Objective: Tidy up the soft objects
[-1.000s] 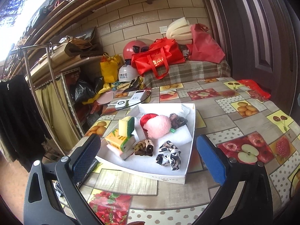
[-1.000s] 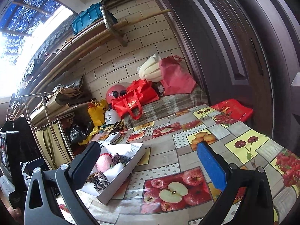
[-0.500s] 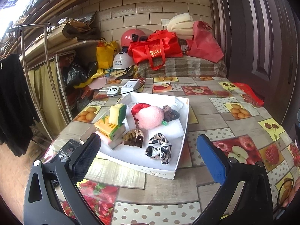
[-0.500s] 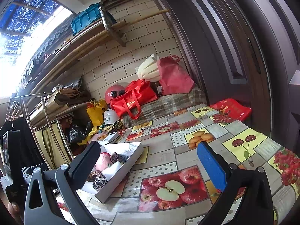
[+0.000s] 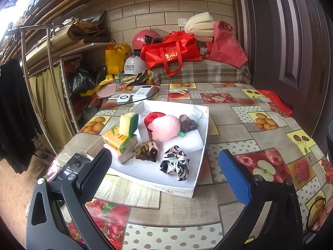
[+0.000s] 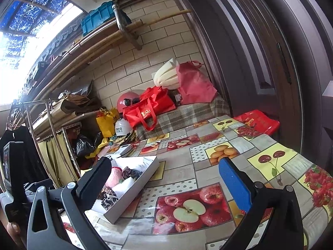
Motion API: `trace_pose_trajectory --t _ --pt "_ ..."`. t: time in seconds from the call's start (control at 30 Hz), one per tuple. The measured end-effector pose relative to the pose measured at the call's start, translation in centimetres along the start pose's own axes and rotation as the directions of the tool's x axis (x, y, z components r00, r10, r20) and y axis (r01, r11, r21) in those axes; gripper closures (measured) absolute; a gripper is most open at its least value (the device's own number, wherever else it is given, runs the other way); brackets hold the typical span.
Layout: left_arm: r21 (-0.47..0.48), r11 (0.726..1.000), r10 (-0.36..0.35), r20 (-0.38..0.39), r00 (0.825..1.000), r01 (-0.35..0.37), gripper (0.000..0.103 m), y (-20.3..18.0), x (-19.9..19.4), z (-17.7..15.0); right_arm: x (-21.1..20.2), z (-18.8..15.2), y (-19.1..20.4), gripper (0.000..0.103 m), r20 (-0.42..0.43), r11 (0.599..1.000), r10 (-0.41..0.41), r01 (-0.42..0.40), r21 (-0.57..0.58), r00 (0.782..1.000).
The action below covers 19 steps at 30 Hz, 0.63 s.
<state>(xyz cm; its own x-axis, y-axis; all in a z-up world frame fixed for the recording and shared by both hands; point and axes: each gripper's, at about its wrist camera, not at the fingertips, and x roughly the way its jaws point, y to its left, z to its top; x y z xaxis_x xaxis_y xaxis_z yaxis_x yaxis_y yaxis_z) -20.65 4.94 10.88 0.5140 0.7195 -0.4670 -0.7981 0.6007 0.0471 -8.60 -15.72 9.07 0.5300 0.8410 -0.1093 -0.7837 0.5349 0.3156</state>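
A shallow white box [image 5: 199, 167] on the fruit-print table holds soft things: a pink pompom [image 5: 165, 128], a leopard scrunchie [image 5: 174, 165], a brown braided scrunchie [image 5: 146, 151], a dark scrunchie [image 5: 188, 124], a yellow-green sponge [image 5: 129, 123], a tissue pack [image 5: 117, 140] and white foam [image 5: 185, 141]. My left gripper [image 5: 164, 174] is open and empty, hovering just in front of the box. My right gripper [image 6: 164, 184] is open and empty above the table, with the box [image 6: 133, 193] at its left.
A phone [image 5: 71, 166] lies left of the box; a power bank [image 5: 144, 91] and white device [image 5: 123, 99] lie behind it. Red bags [image 5: 172, 53] and helmets sit on a covered bench at the back. A dark door [image 6: 260, 52] stands right. A red packet [image 6: 258, 120] lies at the table's far right.
The left gripper has pulled back slightly and tilted, so the box sits more centred between its fingers. The right gripper has barely moved. Both stayed open.
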Motion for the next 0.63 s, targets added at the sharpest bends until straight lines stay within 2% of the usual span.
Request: trace_pose_trajectory --t 0.63 --pt "0.006 1.0 -0.016 -0.02 1.0 0.016 0.0 -0.14 0.96 -0.22 0.7 -0.38 -0.87 0.0 -0.02 1.0 0.001 -0.001 0.005 1.0"
